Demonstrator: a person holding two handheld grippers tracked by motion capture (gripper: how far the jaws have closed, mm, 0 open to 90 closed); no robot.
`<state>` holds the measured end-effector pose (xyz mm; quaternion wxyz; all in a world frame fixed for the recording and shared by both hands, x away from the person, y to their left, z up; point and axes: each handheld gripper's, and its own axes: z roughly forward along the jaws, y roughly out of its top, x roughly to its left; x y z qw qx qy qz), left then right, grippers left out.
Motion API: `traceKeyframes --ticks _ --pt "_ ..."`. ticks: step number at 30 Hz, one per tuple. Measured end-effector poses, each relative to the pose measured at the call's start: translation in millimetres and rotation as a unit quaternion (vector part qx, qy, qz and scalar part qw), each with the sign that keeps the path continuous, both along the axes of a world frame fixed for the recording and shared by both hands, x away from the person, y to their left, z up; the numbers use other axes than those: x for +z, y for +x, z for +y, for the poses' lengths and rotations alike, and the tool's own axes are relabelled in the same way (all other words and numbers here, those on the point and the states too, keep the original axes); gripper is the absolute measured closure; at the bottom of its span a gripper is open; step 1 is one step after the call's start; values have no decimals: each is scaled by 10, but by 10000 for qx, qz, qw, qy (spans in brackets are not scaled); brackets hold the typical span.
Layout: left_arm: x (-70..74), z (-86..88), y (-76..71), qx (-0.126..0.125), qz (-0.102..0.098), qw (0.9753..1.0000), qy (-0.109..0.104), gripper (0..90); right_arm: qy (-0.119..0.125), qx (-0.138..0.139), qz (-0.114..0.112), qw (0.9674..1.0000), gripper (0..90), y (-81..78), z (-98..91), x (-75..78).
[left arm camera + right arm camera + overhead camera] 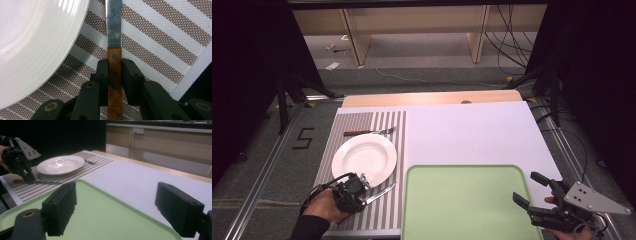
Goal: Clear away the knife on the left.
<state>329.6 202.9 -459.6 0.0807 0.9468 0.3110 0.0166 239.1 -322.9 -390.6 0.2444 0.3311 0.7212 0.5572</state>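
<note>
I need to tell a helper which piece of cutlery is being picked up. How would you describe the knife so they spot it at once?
Start at the striped placemat on the table's left side, then find the white plate on it. The knife lies on the plate's near side, its brown wooden handle clamped in the left gripper. The fork lies beyond the plate, untouched.

knife (114, 62): brown wooden handle with grey rivets, silver steel blade
plate (364, 159): plain glossy white
placemat (387, 205): brown-and-white stripes, finely dotted weave
tray (467, 202): pale green, unpatterned
fork (369, 132): brown handle, silver tines
table (472, 135): white top, light wood back edge
left gripper (115, 75): black
right gripper (534, 187): black, with a grey three-cornered plate
</note>
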Motion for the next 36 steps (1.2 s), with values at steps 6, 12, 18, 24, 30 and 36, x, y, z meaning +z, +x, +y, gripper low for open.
traceKeyframes --ticks 6,12,18,24,30,36 --pt "12 -24 -23 -156 29 9999 46 766 -7 3 6 10000 187 0 1 1" --pt "75 -52 -44 -150 27 9997 -194 767 -10 2 10 10000 188 -1 4 0" --pt "131 -60 -47 8 -1 9995 -319 768 -19 10 11 10000 188 -2 2 0" --pt "189 -41 -43 251 -104 9983 -510 768 -15 25 3 10000 188 -4 10 0" --pt "266 -83 -36 451 -229 9929 -1076 767 -17 21 5 10000 188 -6 9 -1" --pt "337 -198 -49 527 -409 9866 -1487 768 -17 22 4 10000 188 -3 11 -4"
